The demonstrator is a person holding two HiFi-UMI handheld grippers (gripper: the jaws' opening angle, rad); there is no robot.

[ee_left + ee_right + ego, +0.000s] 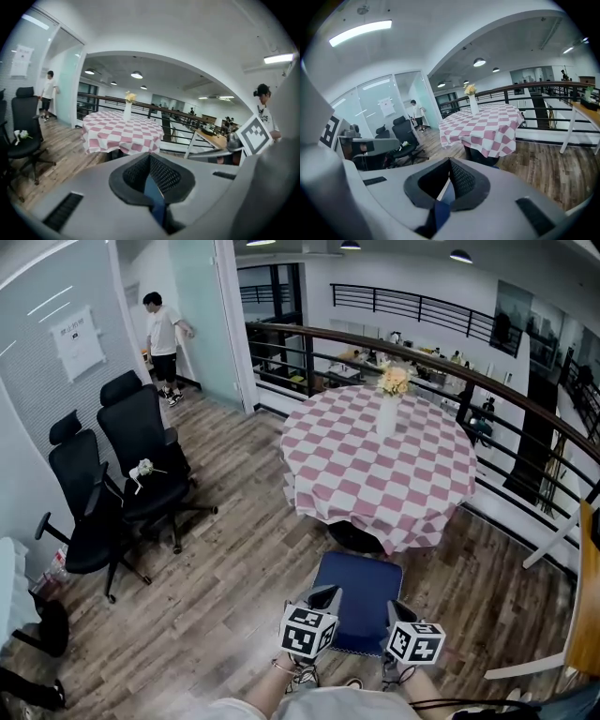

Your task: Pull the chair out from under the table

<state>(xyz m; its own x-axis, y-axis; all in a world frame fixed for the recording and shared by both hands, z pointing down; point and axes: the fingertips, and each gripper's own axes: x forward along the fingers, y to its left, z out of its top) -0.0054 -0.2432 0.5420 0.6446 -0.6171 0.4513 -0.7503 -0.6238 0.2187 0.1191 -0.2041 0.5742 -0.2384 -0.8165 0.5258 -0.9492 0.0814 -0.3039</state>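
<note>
A blue-seated chair (361, 592) stands on the wood floor just clear of a round table (375, 465) with a pink checked cloth, its far edge close to the hanging cloth. My left gripper (323, 596) hovers over the seat's near left corner and my right gripper (398, 610) over its near right corner. In the left gripper view the left gripper (150, 157) has its pads together, with only a sliver of blue chair (154, 192) showing below. The right gripper (450, 161) looks the same, shut, with blue chair (440, 211) beneath. Both point toward the table (122, 133) (483, 126).
A white vase of flowers (387, 413) stands on the table. Two black office chairs (141, 465) stand at the left wall. A person (162, 334) stands far back left. A curved railing (525, 409) runs behind the table, and a wooden desk edge (586, 596) lies at the right.
</note>
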